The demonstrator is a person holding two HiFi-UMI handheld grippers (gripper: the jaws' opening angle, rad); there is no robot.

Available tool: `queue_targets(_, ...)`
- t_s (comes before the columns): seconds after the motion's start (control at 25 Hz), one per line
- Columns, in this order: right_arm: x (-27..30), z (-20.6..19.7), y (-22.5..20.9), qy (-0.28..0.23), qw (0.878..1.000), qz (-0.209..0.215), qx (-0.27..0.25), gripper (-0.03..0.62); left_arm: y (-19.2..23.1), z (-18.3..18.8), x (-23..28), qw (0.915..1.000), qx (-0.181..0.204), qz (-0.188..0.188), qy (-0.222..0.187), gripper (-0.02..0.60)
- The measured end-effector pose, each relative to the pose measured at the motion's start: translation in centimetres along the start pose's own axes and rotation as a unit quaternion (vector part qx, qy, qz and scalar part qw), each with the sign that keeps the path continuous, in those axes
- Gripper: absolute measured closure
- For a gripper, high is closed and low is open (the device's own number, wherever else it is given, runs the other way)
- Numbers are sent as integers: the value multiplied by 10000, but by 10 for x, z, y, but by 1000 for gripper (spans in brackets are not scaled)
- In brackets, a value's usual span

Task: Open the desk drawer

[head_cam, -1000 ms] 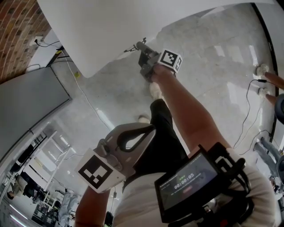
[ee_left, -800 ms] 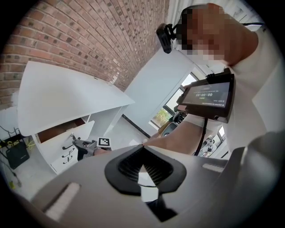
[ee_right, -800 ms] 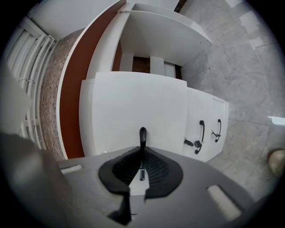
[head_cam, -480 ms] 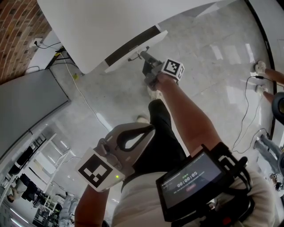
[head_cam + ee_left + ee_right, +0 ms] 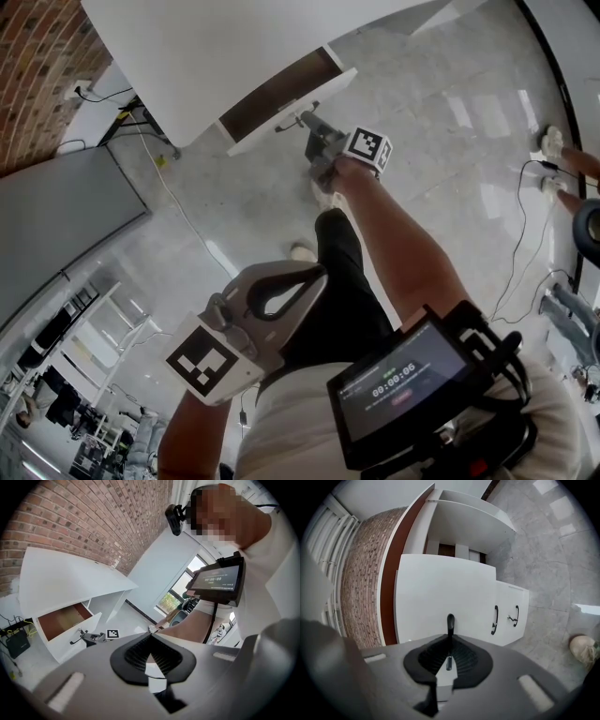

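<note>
Pale stone floor (image 5: 450,141) spreads under a white counter (image 5: 206,47) whose drawer (image 5: 281,92) stands partly out, brown inside showing, the right gripper (image 5: 309,122) with fingers pinching the thin black handle (image 5: 450,620) on its front, while the left gripper (image 5: 317,272) hangs by the person's waist, fingers pressed together on nothing.

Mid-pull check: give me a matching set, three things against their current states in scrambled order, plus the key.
Things:
1. desk drawer
2. right gripper
3. left gripper

States:
A. shut with nothing between the jaws, held near the waist
B. partly open, brown inside showing
C. shut on the black drawer handle

Pairs: 1-B, 2-C, 3-A
</note>
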State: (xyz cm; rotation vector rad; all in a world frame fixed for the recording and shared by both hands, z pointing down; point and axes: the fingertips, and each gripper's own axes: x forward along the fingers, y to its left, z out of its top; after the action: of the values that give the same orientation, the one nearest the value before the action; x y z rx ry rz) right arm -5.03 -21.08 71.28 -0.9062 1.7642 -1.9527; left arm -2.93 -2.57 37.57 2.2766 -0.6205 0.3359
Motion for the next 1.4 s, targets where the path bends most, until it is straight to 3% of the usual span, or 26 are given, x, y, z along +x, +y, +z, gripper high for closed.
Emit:
queue_targets(0.8, -47, -8, 26, -169, 9991, -228, -322, 556, -30, 10, -16, 9994, 223, -193, -172, 576)
queue_targets(1.4, -108, -48, 107, 316, 9922, -233, -1179, 569, -89, 19, -66, 9962, 570, -277, -598, 576)
